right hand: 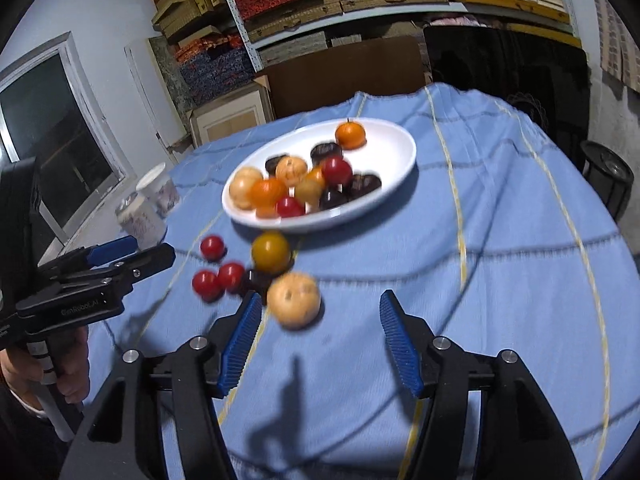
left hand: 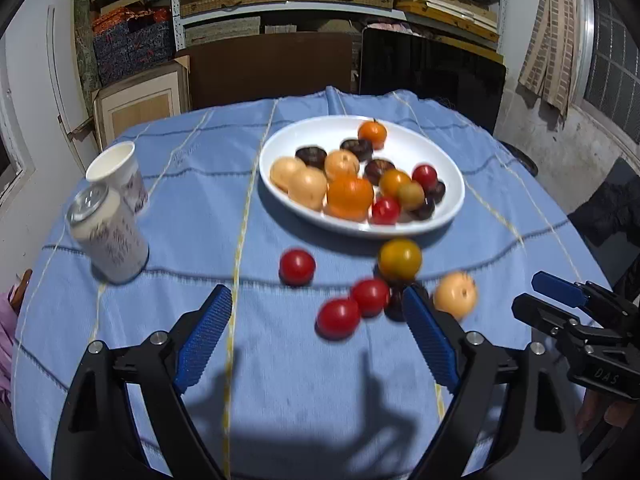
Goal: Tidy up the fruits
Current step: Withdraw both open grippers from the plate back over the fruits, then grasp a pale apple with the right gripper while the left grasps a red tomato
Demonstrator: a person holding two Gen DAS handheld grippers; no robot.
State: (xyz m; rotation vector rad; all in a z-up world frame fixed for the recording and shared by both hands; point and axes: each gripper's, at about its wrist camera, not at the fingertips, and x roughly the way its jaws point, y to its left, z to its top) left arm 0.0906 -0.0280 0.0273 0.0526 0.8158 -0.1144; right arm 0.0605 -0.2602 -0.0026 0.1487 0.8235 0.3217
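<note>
A white oval plate (left hand: 440,152) (right hand: 392,148) holds several orange, pale yellow, red and dark fruits. Loose on the blue cloth in front of it lie three red tomatoes (left hand: 297,267) (right hand: 212,247), a yellow-orange fruit (left hand: 400,259) (right hand: 271,252), a pale orange fruit (left hand: 456,294) (right hand: 293,299) and a dark fruit (left hand: 395,304) (right hand: 256,278). My left gripper (left hand: 318,300) is open and empty, just short of the loose fruits. My right gripper (right hand: 320,304) is open and empty, with the pale orange fruit just inside its left finger. It also shows at the right edge of the left wrist view (left hand: 560,292).
A white can (left hand: 106,236) (right hand: 138,216) and a paper cup (left hand: 116,170) (right hand: 160,186) stand at the table's left. Shelves with boxes, a brown board (left hand: 272,68) and a dark panel (left hand: 432,72) stand behind the table. The cloth's right side holds nothing.
</note>
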